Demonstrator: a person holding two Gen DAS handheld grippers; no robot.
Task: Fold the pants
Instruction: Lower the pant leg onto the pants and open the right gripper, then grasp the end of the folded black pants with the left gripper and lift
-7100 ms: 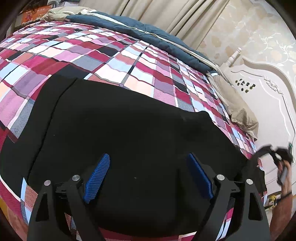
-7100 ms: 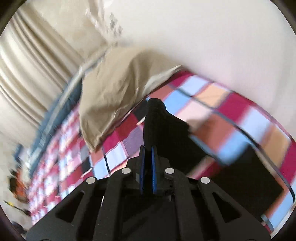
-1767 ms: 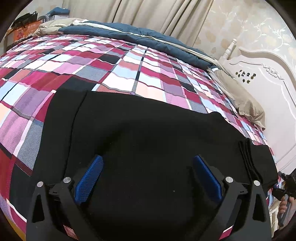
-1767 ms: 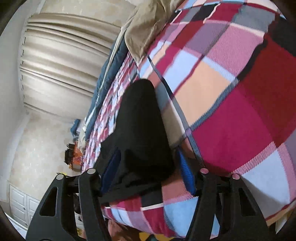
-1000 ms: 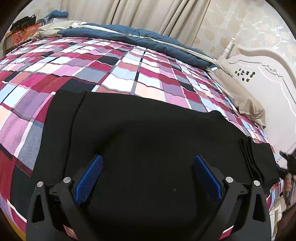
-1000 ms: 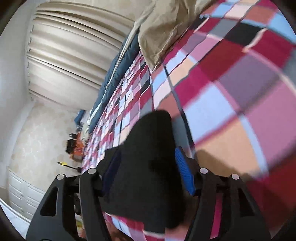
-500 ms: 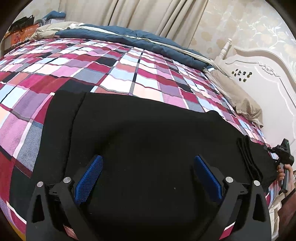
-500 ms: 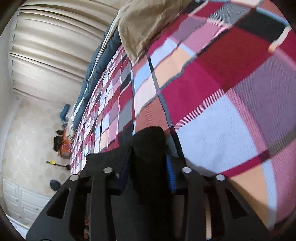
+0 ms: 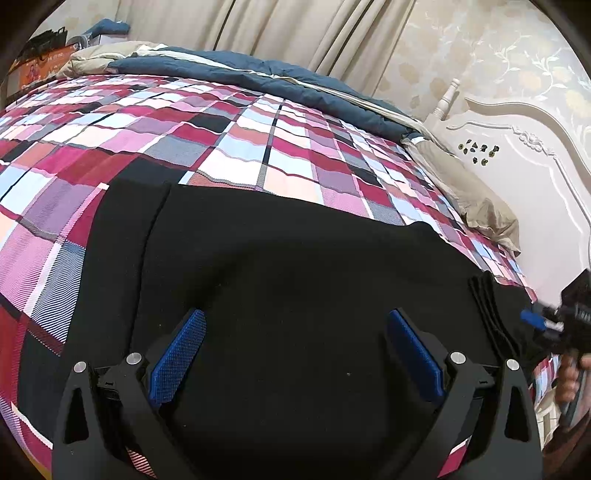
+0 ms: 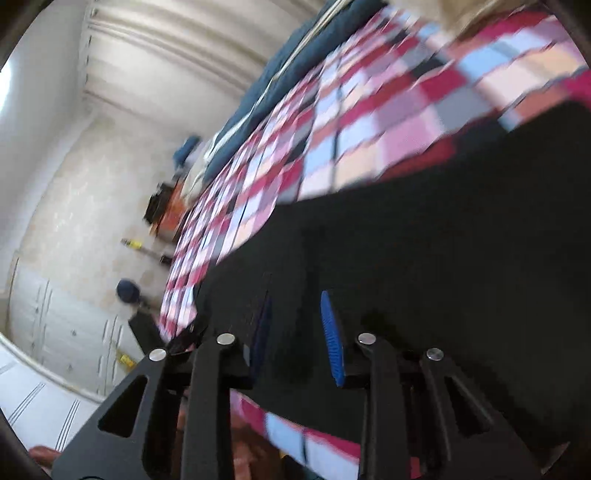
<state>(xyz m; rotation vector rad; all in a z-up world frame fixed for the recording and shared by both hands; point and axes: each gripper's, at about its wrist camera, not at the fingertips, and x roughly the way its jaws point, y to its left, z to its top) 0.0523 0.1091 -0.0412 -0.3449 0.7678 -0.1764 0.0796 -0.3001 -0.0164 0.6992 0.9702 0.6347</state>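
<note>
plaid bed (image 9: 295,147) | pants (image 9: 295,258) flat under left claw (image 9: 295,354), spread

Pants (image 9: 295,280) lie on the near bed (image 9: 258,147); quilt (image 9: 258,77) along its far edge, pillow (image 9: 465,195) right.

A plaid bedspread (image 9: 258,155) in red, pink and pale blue covers the bed, with a navy duvet (image 9: 258,74) along its far edge (bunched), a beige pillow (image 9: 472,199), white headboard (image 9: 524,155) and cream curtains (image 9: 295,29).

Blk pants (image 9: 295,266) flat on plaid bed (image 9: 258,147)
</note>
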